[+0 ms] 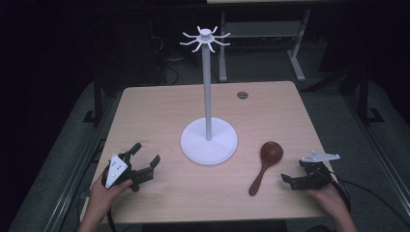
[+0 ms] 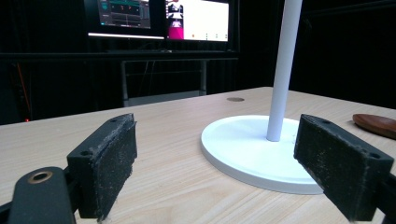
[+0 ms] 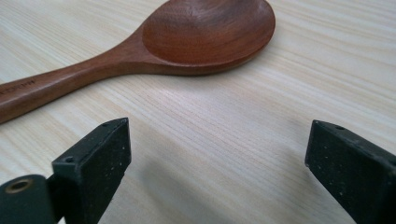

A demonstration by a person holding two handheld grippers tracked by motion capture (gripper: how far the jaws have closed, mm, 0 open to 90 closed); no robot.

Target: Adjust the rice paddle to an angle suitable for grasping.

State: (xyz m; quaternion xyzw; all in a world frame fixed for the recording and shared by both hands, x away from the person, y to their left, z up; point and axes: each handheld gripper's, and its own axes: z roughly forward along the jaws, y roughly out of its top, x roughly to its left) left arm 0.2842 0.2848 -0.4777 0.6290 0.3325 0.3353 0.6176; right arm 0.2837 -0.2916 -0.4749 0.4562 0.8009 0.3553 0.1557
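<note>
A white stand (image 1: 209,140) with a round base, a tall pole and a ring of hooks (image 1: 205,38) at its top rises from the middle of the wooden table (image 1: 159,111). To the right of the base lies a dark brown wooden spoon (image 1: 265,164), bowl away from me. My left gripper (image 1: 146,154) rests low at the table's front left, open and empty, facing the stand's base (image 2: 252,149). At the front right, my right gripper (image 1: 293,171) is open just right of the spoon's handle. In the right gripper view the spoon (image 3: 205,32) lies beyond the spread jaws (image 3: 217,163).
A round cable hole (image 1: 242,94) sits near the table's far right edge. Bare tabletop lies between the two grippers along the front. Behind the table are a desk frame (image 1: 261,34) and lit monitors (image 2: 159,16). The table's right edge is close to my right hand.
</note>
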